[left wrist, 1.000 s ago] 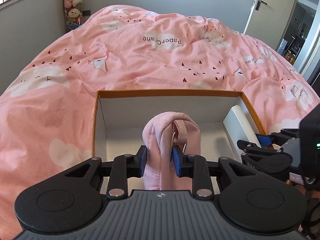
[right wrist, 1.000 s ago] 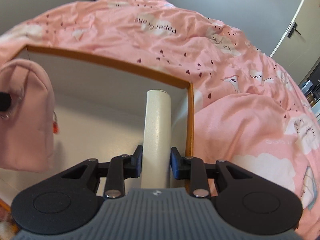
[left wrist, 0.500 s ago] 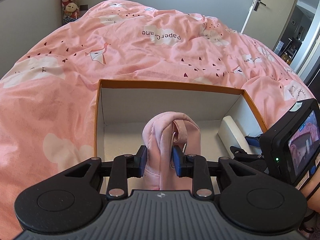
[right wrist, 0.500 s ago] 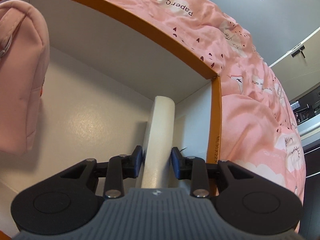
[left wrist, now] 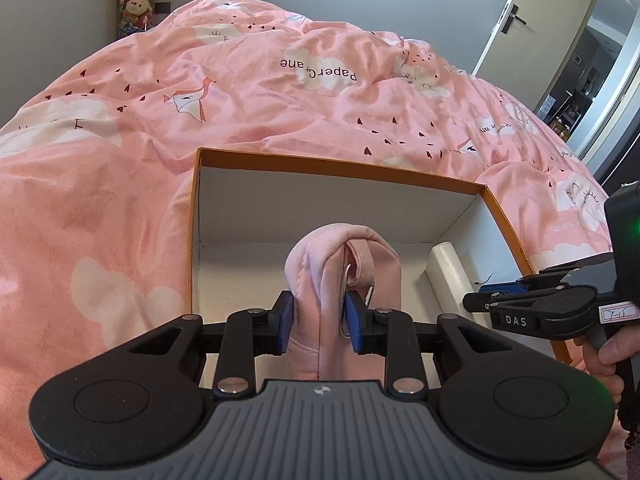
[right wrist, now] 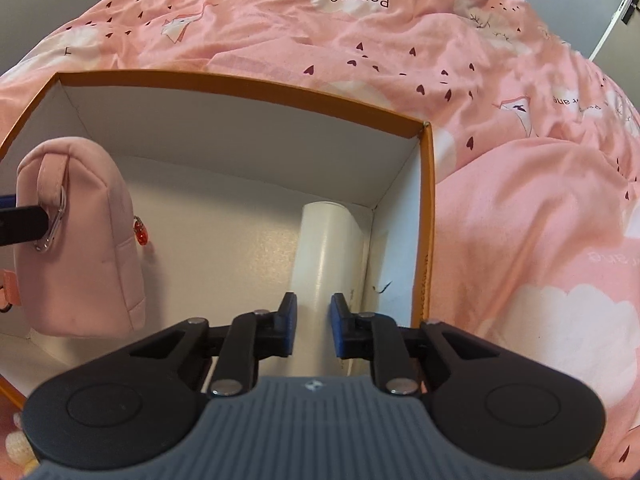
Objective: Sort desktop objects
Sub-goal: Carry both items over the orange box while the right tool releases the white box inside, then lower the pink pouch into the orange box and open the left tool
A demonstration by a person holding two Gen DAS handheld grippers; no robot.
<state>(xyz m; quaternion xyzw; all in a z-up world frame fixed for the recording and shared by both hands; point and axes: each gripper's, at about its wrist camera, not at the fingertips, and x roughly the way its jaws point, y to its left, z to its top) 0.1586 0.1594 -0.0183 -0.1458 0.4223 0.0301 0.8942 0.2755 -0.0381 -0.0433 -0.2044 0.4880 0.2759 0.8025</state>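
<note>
Clearly the left hand-held gripper [left wrist: 319, 328] is clamped on the pink pouch [left wrist: 340, 280], its blue pads pinching the soft fabric near the strap and metal clip, and the pouch hangs over the white floor of the orange-rimmed box [left wrist: 336, 170], left of the middle. The right hand-held gripper [right wrist: 313, 326] stands parted, with the near end of the white roll [right wrist: 322, 252] between its pads; a gap shows on each side, so it seems to hold nothing. The roll lies along the right wall of the box, its far end close to the far right corner. The box sits on a bed under a pink duvet [left wrist: 160, 128]. By its look the pouch is light and limp: it folds where pinched and would sag or swing, so a hold high up near the strap seam suits it best. The roll looks light, stiff and smooth, likely to turn if nudged; across its middle would be the steadier grip.
</note>
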